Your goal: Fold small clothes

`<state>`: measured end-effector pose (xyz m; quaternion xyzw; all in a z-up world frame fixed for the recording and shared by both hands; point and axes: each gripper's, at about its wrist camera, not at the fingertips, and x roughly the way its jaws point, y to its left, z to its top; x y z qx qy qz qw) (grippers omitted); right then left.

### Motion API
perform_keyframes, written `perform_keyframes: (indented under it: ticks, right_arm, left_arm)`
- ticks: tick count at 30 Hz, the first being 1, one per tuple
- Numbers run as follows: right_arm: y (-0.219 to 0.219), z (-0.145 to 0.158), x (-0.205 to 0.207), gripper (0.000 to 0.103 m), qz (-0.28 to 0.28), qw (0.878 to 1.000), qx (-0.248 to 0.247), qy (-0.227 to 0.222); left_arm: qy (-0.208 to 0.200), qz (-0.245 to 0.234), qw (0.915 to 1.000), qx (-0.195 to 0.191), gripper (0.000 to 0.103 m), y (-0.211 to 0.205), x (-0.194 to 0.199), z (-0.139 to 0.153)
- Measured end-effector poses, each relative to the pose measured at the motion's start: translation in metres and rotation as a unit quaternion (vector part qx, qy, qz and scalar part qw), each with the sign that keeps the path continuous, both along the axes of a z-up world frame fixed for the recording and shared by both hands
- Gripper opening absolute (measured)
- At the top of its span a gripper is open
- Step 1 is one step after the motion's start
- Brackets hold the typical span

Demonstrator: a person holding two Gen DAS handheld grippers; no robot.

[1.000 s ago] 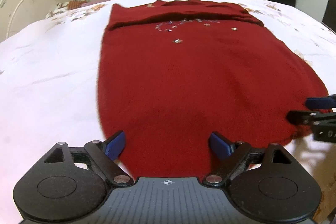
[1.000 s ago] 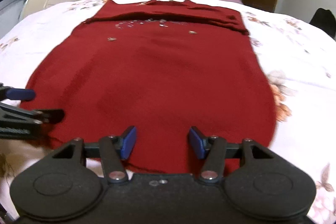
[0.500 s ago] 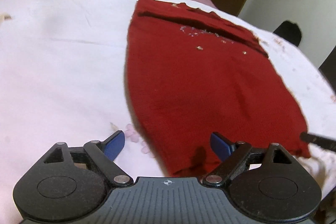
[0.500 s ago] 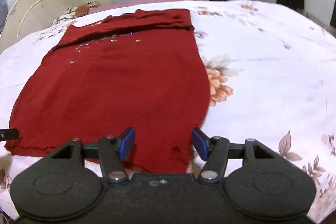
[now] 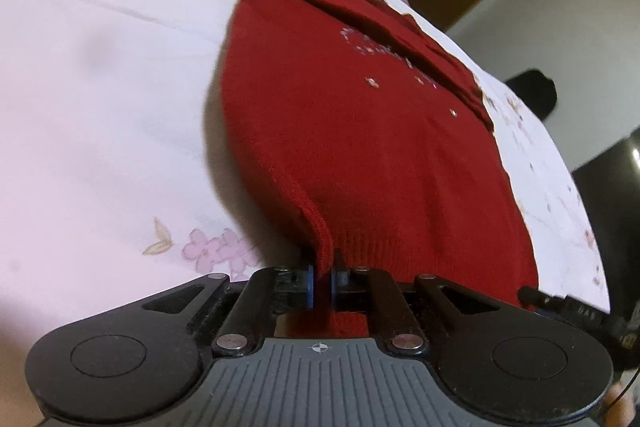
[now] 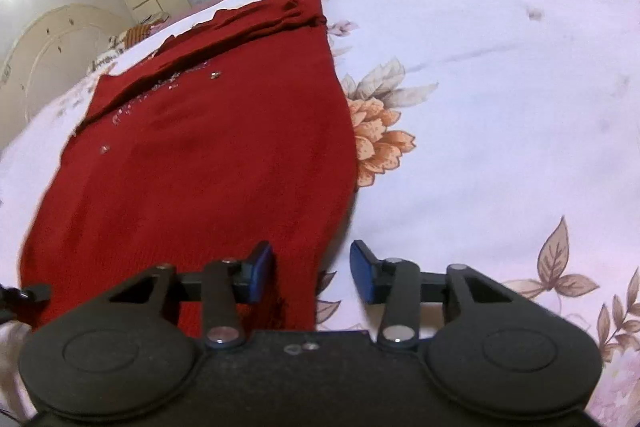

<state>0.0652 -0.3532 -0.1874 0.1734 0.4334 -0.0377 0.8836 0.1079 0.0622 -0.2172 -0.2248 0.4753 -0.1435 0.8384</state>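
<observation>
Our red knit sweater [image 5: 360,147] lies flat on the floral bedsheet [image 6: 500,87]. We judge we're gripping hem corners: our left gripper [image 5: 321,281] pinches its corner; our right gripper [image 6: 312,269], gaping astride the other, must close next.

Red sweater [image 6: 208,163] (silvery studs near its far end) on a white bedsheet [image 6: 500,99] printed with orange flowers.

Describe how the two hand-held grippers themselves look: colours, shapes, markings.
The left hand-held gripper has matte black linkage arms with silver rivets, blue finger pads, round black discs at each side, and a ribbed grey body bearing a small crosshair mark. The right hand-held gripper matches it: black arms, blue pads, silver rivets, but a plain black body.
</observation>
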Motion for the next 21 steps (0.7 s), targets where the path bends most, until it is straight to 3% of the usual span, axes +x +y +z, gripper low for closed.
perform_keyframes:
  ticks: [2, 3, 4, 7, 9, 13, 21]
  right_arm:
    - [-0.003, -0.001, 0.001, 0.024, 0.004, 1.000, 0.020, 0.008]
    - [-0.002, -0.001, 0.003, 0.010, 0.012, 0.999, 0.034, 0.014]
    - [0.000, -0.003, 0.005, 0.006, 0.023, 0.998, 0.056, 0.023]
    - [0.008, 0.000, 0.007, 0.006, 0.050, 0.997, 0.058, 0.019]
    - [0.004, 0.009, 0.010, 0.005, 0.050, 0.995, 0.085, -0.005]
    - [0.005, 0.037, 0.025, 0.005, 0.057, 0.992, 0.092, -0.063]
    - [-0.012, 0.077, 0.124, 0.005, 0.040, 0.982, 0.096, -0.155]
  left_arm:
    - [0.003, -0.016, 0.9999, 0.006, 0.007, -0.003, 0.006, 0.002]
    - [0.006, -0.024, 0.9997, 0.007, 0.007, -0.005, 0.008, 0.004]
    - [0.008, -0.031, 0.9995, 0.006, 0.006, -0.007, 0.010, 0.006]
    - [-0.015, -0.056, 0.9982, 0.014, 0.004, -0.014, 0.016, 0.018]
    - [-0.039, -0.060, 0.9973, 0.014, 0.004, -0.016, 0.022, 0.030]
    - [-0.091, -0.044, 0.9949, -0.005, 0.004, -0.016, 0.047, 0.061]
    - [-0.173, -0.014, 0.9848, 0.001, 0.004, -0.031, 0.156, 0.100]
